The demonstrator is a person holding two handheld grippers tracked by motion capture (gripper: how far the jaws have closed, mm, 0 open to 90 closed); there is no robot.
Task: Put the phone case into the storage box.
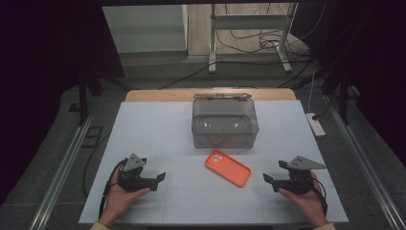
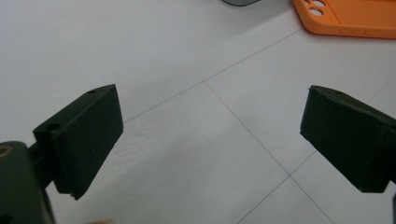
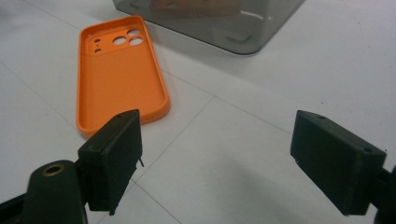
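An orange phone case (image 1: 228,167) lies inner side up on the white table, its camera holes toward the far left end. Behind it stands a clear grey plastic box (image 1: 224,123). My left gripper (image 1: 159,180) rests at the near left, held by a hand, its jaws open and empty over bare table (image 2: 210,135). My right gripper (image 1: 269,181) rests at the near right, jaws open and empty (image 3: 217,154). In the right gripper view the phone case (image 3: 119,74) lies just beyond the left jaw, with the box (image 3: 219,21) farther on. The case's edge (image 2: 348,18) shows at the top right of the left gripper view.
The white table (image 1: 153,129) sits on a wooden top whose far edge (image 1: 158,94) shows. A power strip (image 1: 316,123) hangs off the right side. A metal stand and cables (image 1: 249,38) are on the floor beyond.
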